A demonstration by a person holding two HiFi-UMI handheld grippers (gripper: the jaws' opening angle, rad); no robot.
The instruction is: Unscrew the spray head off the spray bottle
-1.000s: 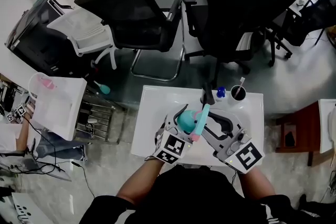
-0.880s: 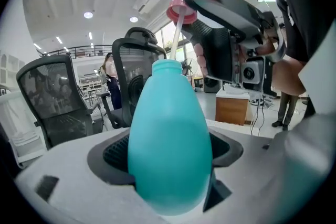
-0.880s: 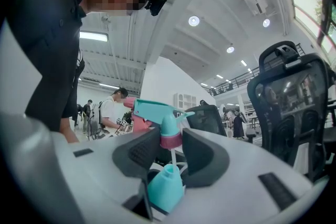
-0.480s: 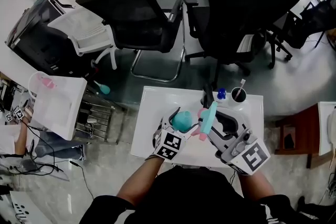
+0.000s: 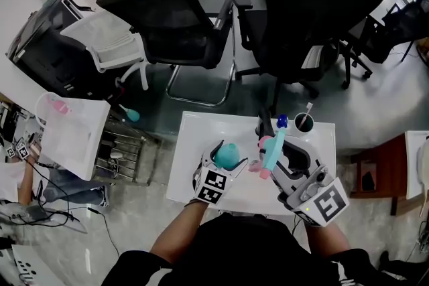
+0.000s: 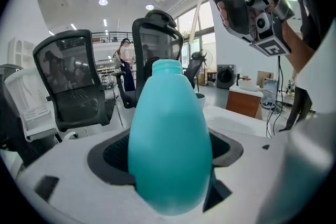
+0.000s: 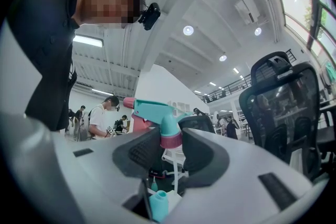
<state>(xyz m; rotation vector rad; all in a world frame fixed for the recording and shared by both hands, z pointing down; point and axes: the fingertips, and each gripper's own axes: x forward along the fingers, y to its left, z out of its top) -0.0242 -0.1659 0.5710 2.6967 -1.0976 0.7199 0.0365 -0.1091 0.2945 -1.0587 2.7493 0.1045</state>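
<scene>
My left gripper (image 6: 168, 165) is shut on the belly of a teal spray bottle (image 6: 169, 134), which stands upright with its threaded neck bare. In the head view the bottle (image 5: 226, 155) sits in the left gripper (image 5: 224, 160) over the white table (image 5: 191, 144). The teal spray head (image 7: 157, 114), with its pink collar and pink nozzle tip, is clamped at the collar in my right gripper (image 7: 171, 147). This head (image 5: 271, 147) is held off the bottle, to its right and higher. Its thin dip tube (image 6: 196, 13) hangs free below the right gripper (image 5: 271, 159).
A dark cup (image 5: 303, 120) with a stick in it and a small blue item (image 5: 282, 120) stand at the table's far edge. Black office chairs (image 5: 175, 23) stand beyond the table. A brown side table (image 5: 383, 171) is at the right, a white bin (image 5: 70, 132) at the left.
The spray head and bottle have drawn apart: the left gripper has sunk and shifted left with the bottle, and the right gripper has lifted the head away to the right.
</scene>
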